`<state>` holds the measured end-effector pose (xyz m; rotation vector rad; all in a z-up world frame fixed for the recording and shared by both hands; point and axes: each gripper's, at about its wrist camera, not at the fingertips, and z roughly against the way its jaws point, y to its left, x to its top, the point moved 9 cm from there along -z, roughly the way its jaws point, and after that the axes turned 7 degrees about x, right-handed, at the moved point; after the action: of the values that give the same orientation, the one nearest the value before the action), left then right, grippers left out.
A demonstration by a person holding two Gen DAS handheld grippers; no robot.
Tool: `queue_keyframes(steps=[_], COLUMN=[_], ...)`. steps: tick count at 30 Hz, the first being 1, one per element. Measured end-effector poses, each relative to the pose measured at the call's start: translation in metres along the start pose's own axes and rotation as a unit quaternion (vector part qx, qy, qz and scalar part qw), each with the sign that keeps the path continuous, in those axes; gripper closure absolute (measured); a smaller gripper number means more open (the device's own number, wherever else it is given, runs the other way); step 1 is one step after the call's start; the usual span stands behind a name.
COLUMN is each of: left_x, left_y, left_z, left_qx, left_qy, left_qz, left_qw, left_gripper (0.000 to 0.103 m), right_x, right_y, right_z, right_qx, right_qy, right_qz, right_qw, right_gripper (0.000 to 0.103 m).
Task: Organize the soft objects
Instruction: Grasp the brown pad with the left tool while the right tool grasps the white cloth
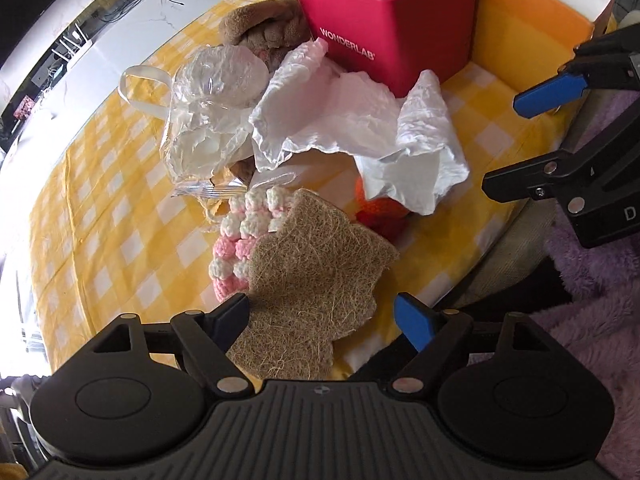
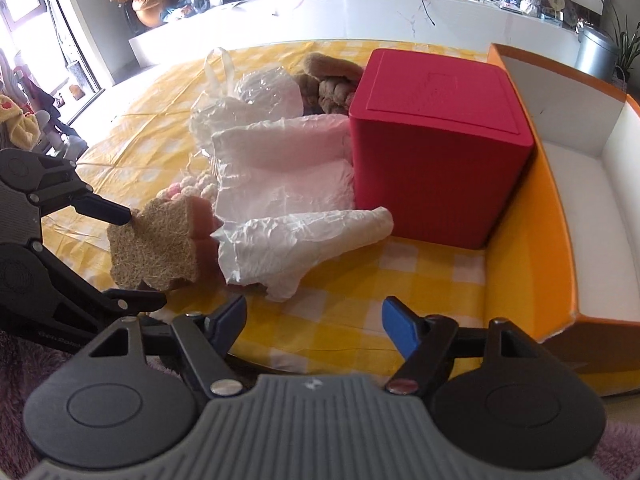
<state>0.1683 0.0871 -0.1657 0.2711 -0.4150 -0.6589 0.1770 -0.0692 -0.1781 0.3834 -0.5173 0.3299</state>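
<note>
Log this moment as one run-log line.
left gripper: open, straddling loofah pad | right gripper: open, empty | bin: holds no soft items

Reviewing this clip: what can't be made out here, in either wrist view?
- Red-orange item: mostly covered by the white plastic bag in the left wrist view; identity unclear.
- Brown plush: partly behind the red box in the right wrist view.
- Orange tray: cut off by the right edge.
- Loofah pad: whether the left gripper fingers touch it is unclear.
</note>
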Motion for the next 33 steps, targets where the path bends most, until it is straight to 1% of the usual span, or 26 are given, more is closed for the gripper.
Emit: queue_keyframes(steps=[3, 5, 6, 8, 9, 10, 11, 12, 14, 16, 17, 18, 20, 22, 23, 24, 25, 27, 28, 29, 30, 32, 33], left_x=[0.000, 0.001, 0.001, 0.002, 0.003, 0.003, 0.003, 0.005, 0.007, 0.009, 0.009, 0.009, 0.008, 0.008, 0.007, 0.007, 0.007, 0.007, 0.007, 0.008, 0.008, 0.011, 0.012], left_y=[0.003, 0.007, 0.009, 0.015, 0.018, 0.022, 0.026, 0.030, 0.039, 0.043, 0.046, 0.046, 0.047, 0.047, 0.045, 0.044, 0.042, 0.033, 0.031, 0.027, 0.024, 0.018, 0.017], left_z=[-0.008, -0.011, -0.011, -0.010, -0.007, -0.003, 0.001, 0.007, 0.013, 0.019, 0.020, 0.022, 0.019, 0.017, 0.017, 0.017, 0.016, 0.011, 0.009, 0.005, 0.003, 0.001, 0.001], left_qx=[0.023, 0.025, 0.022, 0.028, 0.024, 0.022, 0.023, 0.028, 0.029, 0.027, 0.027, 0.025, 0.025, 0.031, 0.035, 0.037, 0.040, 0.050, 0.053, 0.054, 0.057, 0.069, 0.073], left_qy=[-0.002, -0.006, -0.008, -0.015, -0.021, -0.027, -0.031, -0.035, -0.042, -0.046, -0.048, -0.049, -0.045, -0.043, -0.043, -0.043, -0.042, -0.039, -0.037, -0.035, -0.032, -0.030, -0.031], left_qz=[-0.012, -0.004, 0.005, 0.027, 0.040, 0.057, 0.074, 0.092, 0.127, 0.158, 0.173, 0.182, 0.188, 0.180, 0.180, 0.178, 0.171, 0.148, 0.142, 0.137, 0.129, 0.106, 0.099], left_qw=[0.9997, 0.9997, 0.9997, 0.9991, 0.9987, 0.9978, 0.9965, 0.9948, 0.9906, 0.9860, 0.9833, 0.9817, 0.9809, 0.9823, 0.9821, 0.9824, 0.9835, 0.9870, 0.9877, 0.9885, 0.9894, 0.9914, 0.9919], left_gripper=[0.006, 0.008, 0.015, 0.024, 0.030, 0.033, 0.043, 0.048, 0.052, 0.053, 0.053, 0.053, 0.053, 0.051, 0.046, 0.043, 0.041, 0.034, 0.032, 0.028, 0.022, 0.018, 0.018], right_x=[0.006, 0.012, 0.016, 0.023, 0.027, 0.030, 0.034, 0.036, 0.038, 0.038, 0.040, 0.042, 0.046, 0.048, 0.048, 0.048, 0.048, 0.048, 0.049, 0.049, 0.049, 0.050, 0.051], right_y=[0.003, 0.007, 0.008, 0.010, 0.010, 0.010, 0.011, 0.011, 0.012, 0.012, 0.011, 0.012, 0.012, 0.014, 0.015, 0.016, 0.017, 0.020, 0.019, 0.021, 0.022, 0.022, 0.020], right_z=[-0.011, -0.016, -0.019, -0.024, -0.027, -0.029, -0.034, -0.038, -0.049, -0.060, -0.062, -0.063, -0.061, -0.060, -0.060, -0.060, -0.059, -0.057, -0.057, -0.056, -0.055, -0.053, -0.052], right_qx=[0.003, 0.007, 0.007, 0.010, 0.012, 0.014, 0.014, 0.014, 0.017, 0.021, 0.023, 0.026, 0.028, 0.034, 0.039, 0.044, 0.051, 0.060, 0.060, 0.061, 0.061, 0.062, 0.065], right_qy=[0.006, 0.004, 0.004, 0.003, 0.003, 0.004, 0.004, 0.006, 0.014, 0.021, 0.017, 0.010, 0.001, -0.001, 0.000, 0.000, -0.001, -0.004, -0.004, -0.005, -0.006, -0.009, -0.012], right_qz=[0.005, 0.014, 0.017, 0.010, 0.001, -0.007, -0.016, -0.024, -0.037, -0.048, -0.053, -0.054, -0.052, -0.047, -0.045, -0.044, -0.044, -0.046, -0.043, -0.038, -0.034, -0.031, -0.031], right_qw=[1.000, 1.000, 1.000, 1.000, 1.000, 1.000, 1.000, 1.000, 0.999, 0.998, 0.998, 0.998, 0.998, 0.998, 0.998, 0.998, 0.998, 0.997, 0.997, 0.997, 0.998, 0.998, 0.997], right_gripper=[0.019, 0.018, 0.017, 0.014, 0.012, 0.010, 0.009, 0.007, 0.007, 0.008, 0.010, 0.014, 0.023, 0.039, 0.043, 0.053, 0.061, 0.071, 0.075, 0.079, 0.084, 0.086, 0.087])
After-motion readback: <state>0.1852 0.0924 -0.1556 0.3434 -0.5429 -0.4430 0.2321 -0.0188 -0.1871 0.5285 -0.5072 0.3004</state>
